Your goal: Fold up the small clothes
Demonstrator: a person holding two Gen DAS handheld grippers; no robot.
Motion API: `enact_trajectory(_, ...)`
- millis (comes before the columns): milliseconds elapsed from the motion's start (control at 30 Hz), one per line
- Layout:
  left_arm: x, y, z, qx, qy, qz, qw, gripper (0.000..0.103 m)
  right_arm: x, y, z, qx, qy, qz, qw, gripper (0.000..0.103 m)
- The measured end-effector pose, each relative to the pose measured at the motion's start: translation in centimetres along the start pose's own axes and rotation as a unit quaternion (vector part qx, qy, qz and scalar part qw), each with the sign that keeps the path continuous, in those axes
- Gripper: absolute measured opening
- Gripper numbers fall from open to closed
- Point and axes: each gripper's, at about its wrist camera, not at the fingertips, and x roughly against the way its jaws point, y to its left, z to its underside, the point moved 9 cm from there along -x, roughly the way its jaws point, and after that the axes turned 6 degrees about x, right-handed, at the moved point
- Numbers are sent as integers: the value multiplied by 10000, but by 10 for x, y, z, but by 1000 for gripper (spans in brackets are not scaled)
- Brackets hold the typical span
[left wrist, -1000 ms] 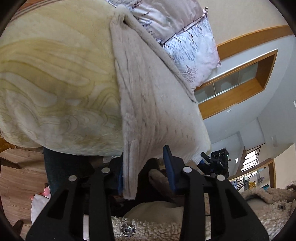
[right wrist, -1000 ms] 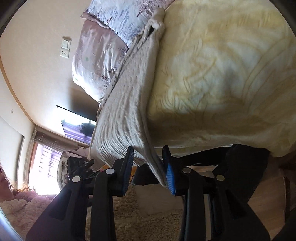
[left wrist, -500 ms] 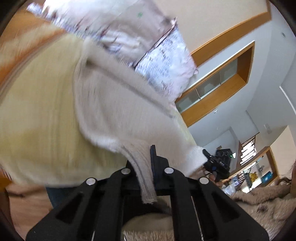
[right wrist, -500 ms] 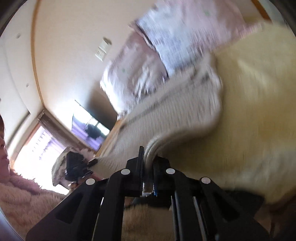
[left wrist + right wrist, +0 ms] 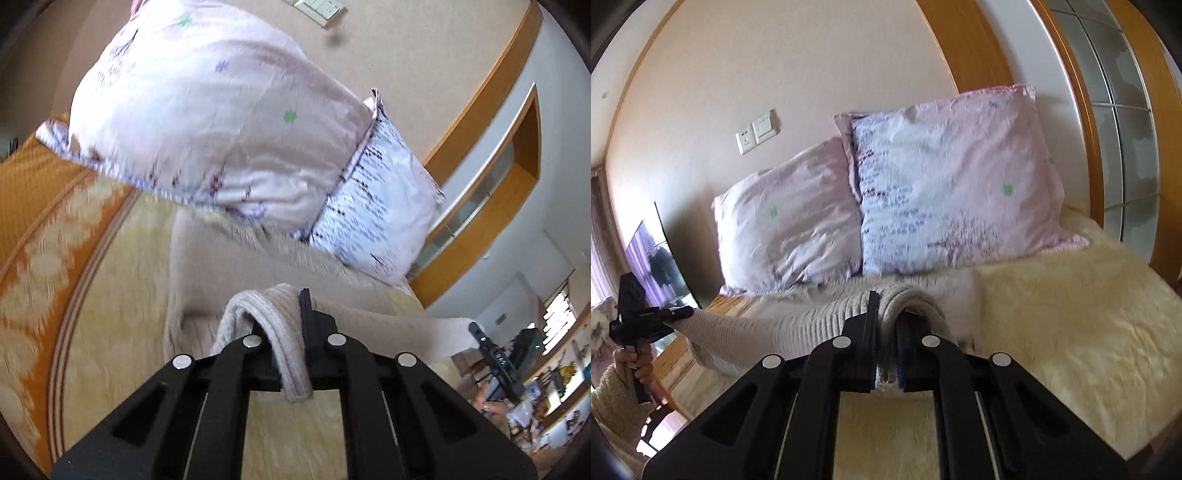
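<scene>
A beige knitted garment (image 5: 258,273) lies stretched across the cream bed cover (image 5: 122,295), its far part near the pillows. My left gripper (image 5: 286,332) is shut on one hem corner of the garment, which loops over the fingers. My right gripper (image 5: 886,332) is shut on the other hem corner (image 5: 908,299). The garment (image 5: 768,332) spans between the two grippers. In the right wrist view the left gripper (image 5: 665,314) shows at far left, holding the cloth. In the left wrist view the right gripper (image 5: 484,343) shows at right.
Two pink patterned pillows (image 5: 945,184) (image 5: 786,236) lean on the wall at the bed's head. The cream fleece cover (image 5: 1071,332) spreads to the right. An orange patterned border (image 5: 33,206) edges the bed. A wooden window frame (image 5: 1089,92) stands right.
Both grippers closed on the hem corners and swung upward and forward toward the pillows, carrying the hem over the garment. The views have tilted from the bed's edge to the head of the bed.
</scene>
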Motion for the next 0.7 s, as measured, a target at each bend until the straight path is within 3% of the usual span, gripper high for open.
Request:
enact_trajectory(300, -33, -14, -59, -406, -301, -209, 9985, 5, -49, -17, -37, -226, -202, 201, 9993, 8)
enact_trajectory(433, -74, 9, -67, -259, -101, -424, 9987, 5, -95, -35, -24, -445, 226, 294, 9983, 8)
enact_trajectory(700, -153, 78, -56, 656, 497, -752, 9938, 6, -182, -59, 16, -978, 1249, 521, 9860, 8)
